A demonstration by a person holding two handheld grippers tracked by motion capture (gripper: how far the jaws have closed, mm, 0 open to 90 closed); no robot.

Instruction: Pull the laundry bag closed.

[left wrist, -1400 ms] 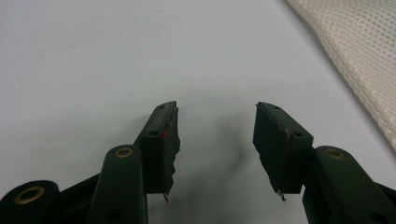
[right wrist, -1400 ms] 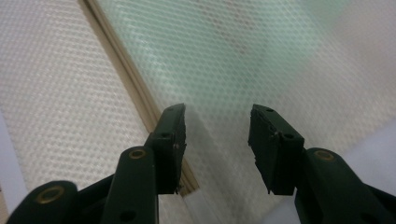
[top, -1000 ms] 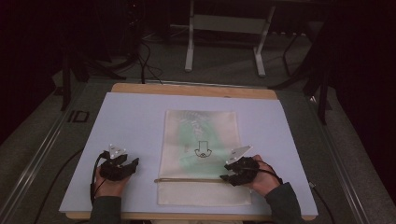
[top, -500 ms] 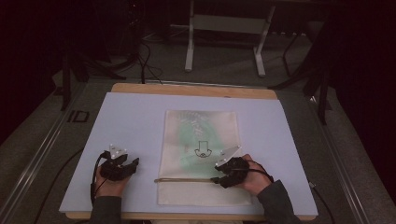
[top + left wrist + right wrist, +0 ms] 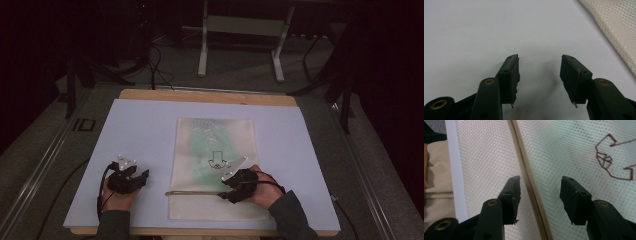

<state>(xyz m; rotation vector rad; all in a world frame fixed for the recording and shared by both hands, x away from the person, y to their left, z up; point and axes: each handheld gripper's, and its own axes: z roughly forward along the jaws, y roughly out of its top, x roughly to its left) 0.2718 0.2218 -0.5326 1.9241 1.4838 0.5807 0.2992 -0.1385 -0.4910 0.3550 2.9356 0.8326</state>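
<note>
The mesh laundry bag (image 5: 215,167) is lying flat near the tabletop's (image 5: 140,125) front edge. The right claw (image 5: 540,186), its jaws having just been opening and now wide, is straddling the zipper strip (image 5: 530,182); pinching it squarely would help. The left claw (image 5: 540,67) is standing wide and empty.

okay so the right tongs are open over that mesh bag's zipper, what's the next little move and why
Probably lower the right tongs and close on the zipper strip of the mesh bag. The jaws have just opened and straddle the strip without touching it, while the left tongs rest open on the bare mat.
</note>
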